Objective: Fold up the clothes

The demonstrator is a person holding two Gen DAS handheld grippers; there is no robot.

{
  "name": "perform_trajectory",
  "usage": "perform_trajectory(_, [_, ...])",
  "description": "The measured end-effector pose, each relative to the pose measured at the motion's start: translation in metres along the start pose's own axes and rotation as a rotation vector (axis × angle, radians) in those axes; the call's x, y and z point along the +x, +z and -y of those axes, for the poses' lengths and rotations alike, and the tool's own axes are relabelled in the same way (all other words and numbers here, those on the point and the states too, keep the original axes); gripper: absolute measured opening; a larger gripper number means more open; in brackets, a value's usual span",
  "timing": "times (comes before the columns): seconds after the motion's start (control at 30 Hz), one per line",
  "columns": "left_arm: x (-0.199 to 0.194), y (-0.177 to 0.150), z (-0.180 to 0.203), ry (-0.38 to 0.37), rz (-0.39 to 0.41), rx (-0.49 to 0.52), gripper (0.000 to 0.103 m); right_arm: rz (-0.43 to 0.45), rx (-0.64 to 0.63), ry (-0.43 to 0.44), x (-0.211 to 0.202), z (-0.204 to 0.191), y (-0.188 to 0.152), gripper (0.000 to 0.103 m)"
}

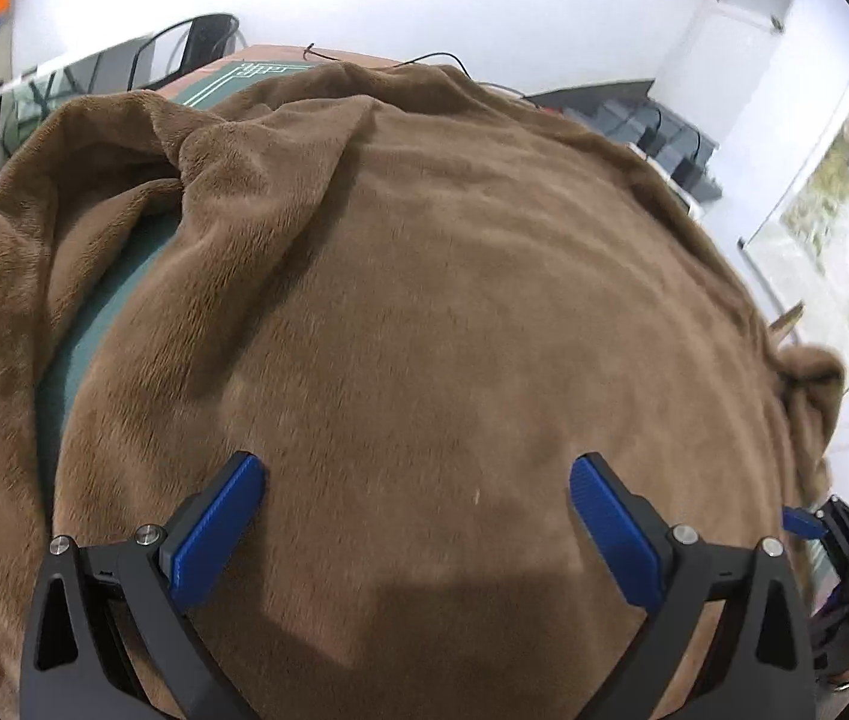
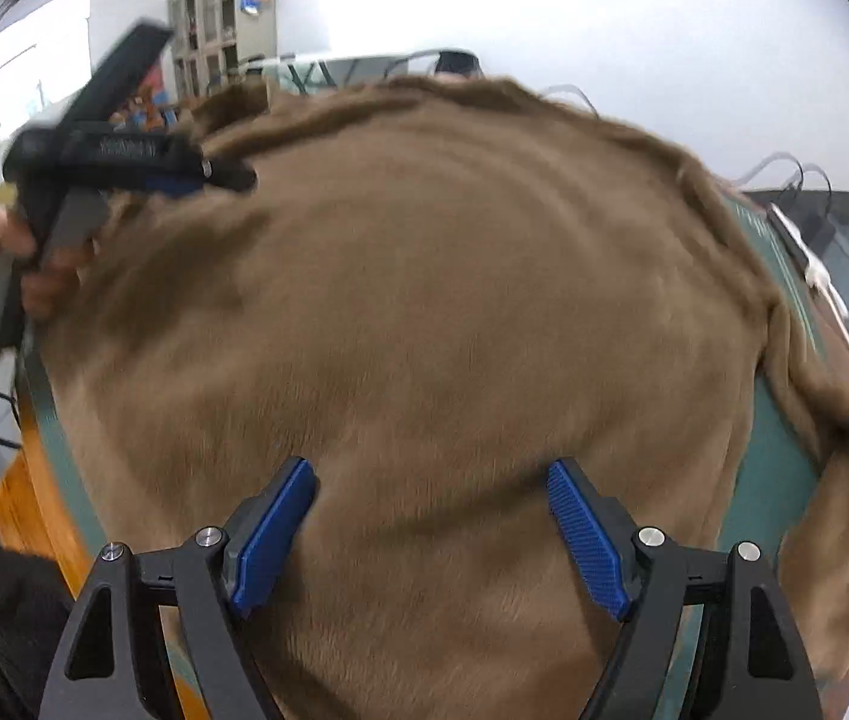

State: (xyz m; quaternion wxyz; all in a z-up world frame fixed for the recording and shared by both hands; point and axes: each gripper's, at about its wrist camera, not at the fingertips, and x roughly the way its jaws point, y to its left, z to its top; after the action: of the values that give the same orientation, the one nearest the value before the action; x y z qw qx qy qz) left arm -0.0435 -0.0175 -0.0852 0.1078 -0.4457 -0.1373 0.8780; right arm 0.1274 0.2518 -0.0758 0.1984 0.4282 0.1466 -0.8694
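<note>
Brown garment point(image 1: 424, 300) is plush, matt fleece cloth.

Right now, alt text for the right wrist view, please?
A plush brown fleece garment lies spread over a green mat, filling most of the view. The right gripper hovers open above its near part, blue pads apart. At upper left, the left gripper, held by a hand, sits at the fabric's far edge.

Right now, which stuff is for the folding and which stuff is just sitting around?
For the folding:
brown fleece garment
left gripper, open
right gripper, open
green mat

Just lying about:
chair
cabinet
dark boxes
</note>
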Motion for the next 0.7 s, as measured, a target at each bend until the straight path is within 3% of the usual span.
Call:
perform_trajectory(0.07, [-0.003,-0.005,-0.001,-0.004,0.005,0.004,0.102,0.020,0.097,0.036,-0.007,0.017,-0.014,0.083])
perform_trajectory(0.17, [-0.008,-0.012,-0.003,-0.011,0.012,0.011,0.102,0.053,0.132,0.020,-0.015,0.030,-0.030,0.085])
perform_trajectory(0.33, [-0.019,-0.022,0.003,0.035,0.024,0.053,0.102,0.066,0.143,-0.065,-0.020,0.023,-0.032,0.085])
perform_trajectory(0.47, [-0.044,-0.042,0.005,0.057,0.060,0.113,0.102,0.137,0.173,-0.147,-0.047,0.017,-0.049,0.085])
perform_trajectory(0.7, [-0.073,-0.062,-0.020,0.022,0.089,0.043,0.102,0.181,0.215,-0.285,-0.088,0.006,-0.101,0.085])
